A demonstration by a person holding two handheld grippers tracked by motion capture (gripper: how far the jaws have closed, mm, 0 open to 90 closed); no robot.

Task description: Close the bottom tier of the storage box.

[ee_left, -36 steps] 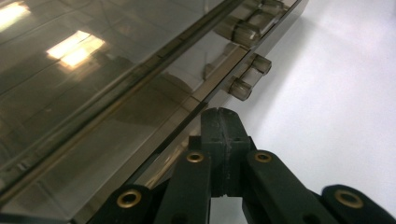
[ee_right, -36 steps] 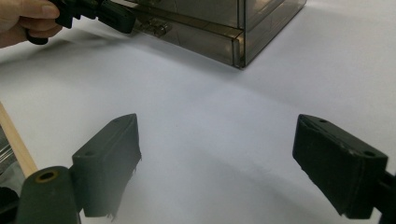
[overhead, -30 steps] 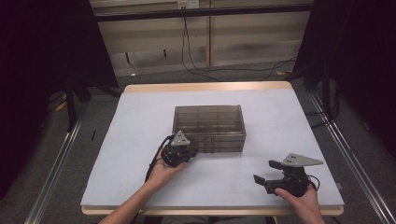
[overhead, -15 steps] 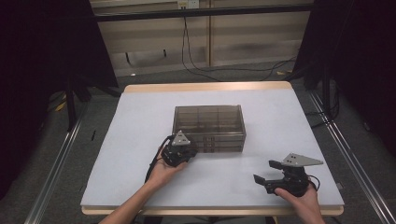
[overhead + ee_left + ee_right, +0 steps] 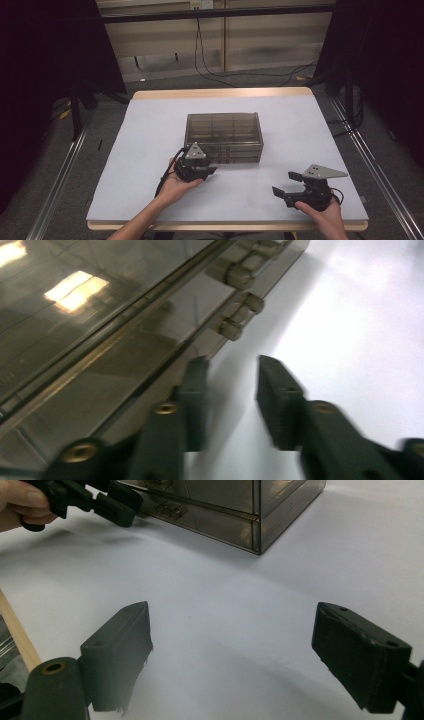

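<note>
Both jaws of your left hand-held gripper (image 5: 210, 171) have edged, parted, to the drawer box (image 5: 223, 131); your right hand-held gripper (image 5: 288, 184) stays wide, empty.

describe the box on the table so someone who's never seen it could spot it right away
On the white table, look near the middle. The box is smoky, see-through brown plastic with small latches along its near front edge, just beyond the left gripper. It is the sole thing lying on the table apart from the grippers.
</note>
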